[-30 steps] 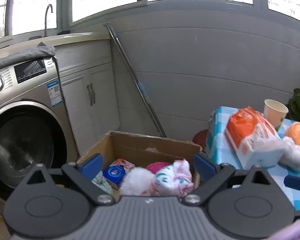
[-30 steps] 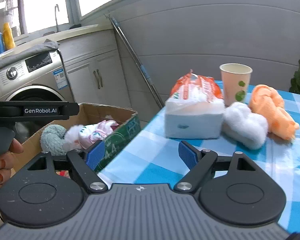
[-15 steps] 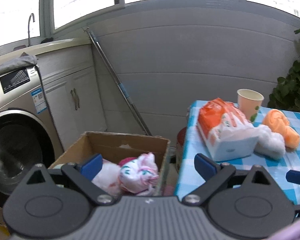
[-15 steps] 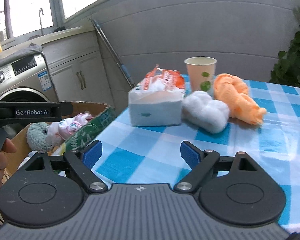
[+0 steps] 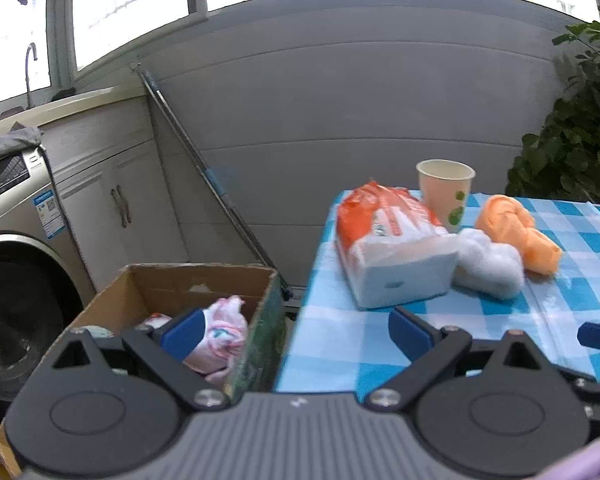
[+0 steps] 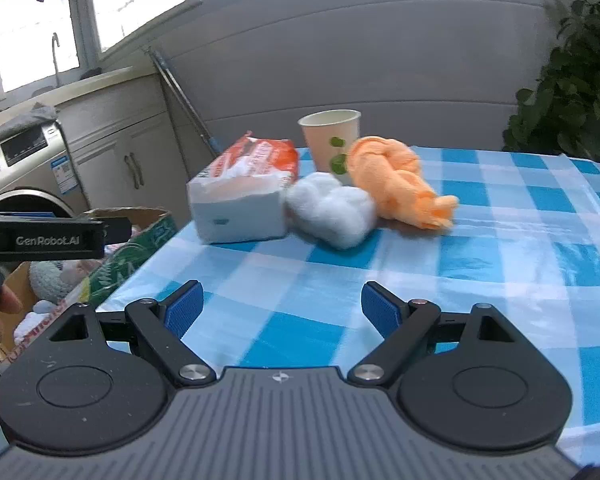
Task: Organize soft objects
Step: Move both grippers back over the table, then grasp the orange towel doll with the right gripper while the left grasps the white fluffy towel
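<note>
On the blue checked table (image 6: 500, 248) lie a tissue pack (image 6: 244, 196) with an orange top, a white fluffy ball (image 6: 332, 212) and an orange knotted cloth (image 6: 396, 180). The same tissue pack (image 5: 392, 256), white ball (image 5: 490, 262) and orange cloth (image 5: 516, 232) show in the left wrist view. A cardboard box (image 5: 172, 284) beside the table holds a pink-and-white bundle (image 5: 224, 336) and other soft items. My left gripper (image 5: 296, 330) is open over the gap between box and table. My right gripper (image 6: 282, 312) is open above the table, empty.
A paper cup (image 6: 332, 140) stands behind the soft things. A washing machine (image 5: 16, 264) and cabinet (image 5: 116, 200) stand left of the box, with a mop handle (image 5: 212, 184) leaning on the wall. A green plant (image 6: 572, 92) is at the far right.
Both grippers have swung right, away from the box and toward the table. The soft items on the table now sit nearer the centre of both views. Both stay open.
</note>
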The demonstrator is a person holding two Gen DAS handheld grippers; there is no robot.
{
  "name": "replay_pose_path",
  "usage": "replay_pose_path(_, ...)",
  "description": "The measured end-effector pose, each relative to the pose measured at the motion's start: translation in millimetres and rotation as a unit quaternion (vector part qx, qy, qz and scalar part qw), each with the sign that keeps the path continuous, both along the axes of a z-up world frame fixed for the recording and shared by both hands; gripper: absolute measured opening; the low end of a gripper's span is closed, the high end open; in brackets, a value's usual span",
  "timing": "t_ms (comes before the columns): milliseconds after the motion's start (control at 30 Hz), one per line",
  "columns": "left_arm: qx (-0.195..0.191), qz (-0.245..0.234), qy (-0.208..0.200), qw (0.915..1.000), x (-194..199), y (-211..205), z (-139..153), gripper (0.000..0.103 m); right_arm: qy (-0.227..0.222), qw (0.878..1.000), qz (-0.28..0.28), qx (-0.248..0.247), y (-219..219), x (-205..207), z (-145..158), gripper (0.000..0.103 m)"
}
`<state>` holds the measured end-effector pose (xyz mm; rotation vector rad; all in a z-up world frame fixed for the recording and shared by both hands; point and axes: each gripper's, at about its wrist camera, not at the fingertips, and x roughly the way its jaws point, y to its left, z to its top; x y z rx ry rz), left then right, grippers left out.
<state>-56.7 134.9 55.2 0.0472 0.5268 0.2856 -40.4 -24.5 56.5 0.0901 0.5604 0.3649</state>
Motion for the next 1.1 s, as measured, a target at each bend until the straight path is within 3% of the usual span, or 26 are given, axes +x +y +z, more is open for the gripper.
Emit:
replay_pose_path(367,0.010,-0.047,-0.005,0.9988,0,-41,0,0.098,0.003,0.999,-0.049,0.008,-49,10,-7,0.103)
replay_pose_path(600,0.022,-0.094,-0.015,0.9952,6,-68,-1,0.098,0.002,0.997,-0.074,0.026,-80,44,-4,0.103)
replay_pose_path(800,0.019,-0.136,-0.011,0.9905,19,-91,-9,0.098,0.001,0.997,-0.057,0.057,-96,88,3,0.103)
replay_pose_path(1100,-0.003,-0.161,0.001,0.9869,59,-120,-28,0.098,0.006,0.998,0.002,0.069,-86,150,4,0.103)
